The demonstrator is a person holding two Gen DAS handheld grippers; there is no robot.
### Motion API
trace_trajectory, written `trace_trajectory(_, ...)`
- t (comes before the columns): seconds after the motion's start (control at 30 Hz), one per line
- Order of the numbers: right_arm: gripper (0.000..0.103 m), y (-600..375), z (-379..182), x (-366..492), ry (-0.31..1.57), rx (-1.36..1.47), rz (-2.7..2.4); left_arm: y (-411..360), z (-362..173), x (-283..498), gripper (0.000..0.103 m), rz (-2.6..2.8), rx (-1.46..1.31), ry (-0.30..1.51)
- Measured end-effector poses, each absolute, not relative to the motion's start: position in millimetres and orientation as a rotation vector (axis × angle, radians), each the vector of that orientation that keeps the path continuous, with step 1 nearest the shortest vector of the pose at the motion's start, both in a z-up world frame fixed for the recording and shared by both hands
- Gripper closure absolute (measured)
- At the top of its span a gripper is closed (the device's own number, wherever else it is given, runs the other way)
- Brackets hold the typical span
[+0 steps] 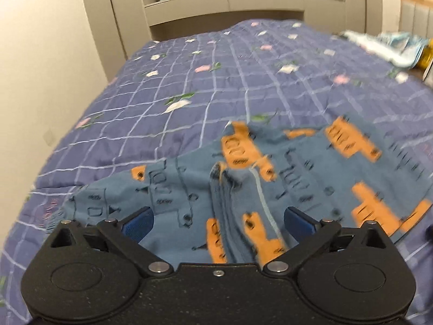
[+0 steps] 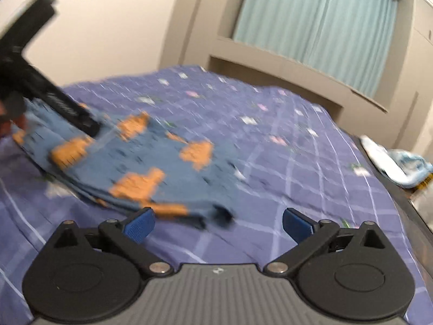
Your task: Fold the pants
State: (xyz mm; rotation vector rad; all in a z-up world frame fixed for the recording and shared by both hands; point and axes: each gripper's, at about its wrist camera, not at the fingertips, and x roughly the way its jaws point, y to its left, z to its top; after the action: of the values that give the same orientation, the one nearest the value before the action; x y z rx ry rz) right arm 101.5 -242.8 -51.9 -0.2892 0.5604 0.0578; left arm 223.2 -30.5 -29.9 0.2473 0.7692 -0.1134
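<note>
Blue pants (image 1: 286, 173) printed with orange vehicles lie folded on a purple checked bedspread (image 1: 211, 81). My left gripper (image 1: 217, 220) hovers over their near edge, jaws wide open, blue pads (image 1: 139, 223) clear of the cloth on both sides. In the right wrist view the same pants (image 2: 140, 162) lie left of centre. My right gripper (image 2: 217, 223) stands open just off their near right corner, with nothing between its pads (image 2: 296, 226). The left gripper's black body (image 2: 43, 92) reaches in over the pants' far left end.
A beige headboard shelf (image 1: 224, 5) and green curtain (image 2: 319, 21) back the bed. Light blue and white cloth (image 2: 397, 165) is piled on a dark surface off the bed's right edge. A wall (image 1: 40, 67) runs along the left side.
</note>
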Motion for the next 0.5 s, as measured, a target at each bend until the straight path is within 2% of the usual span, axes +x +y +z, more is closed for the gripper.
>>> trace_trajectory(0.5,0.0,-258,-53,119,0.525,-0.251,-0.026,-23,-45,226,0.001,-0.077,0.177,0.836)
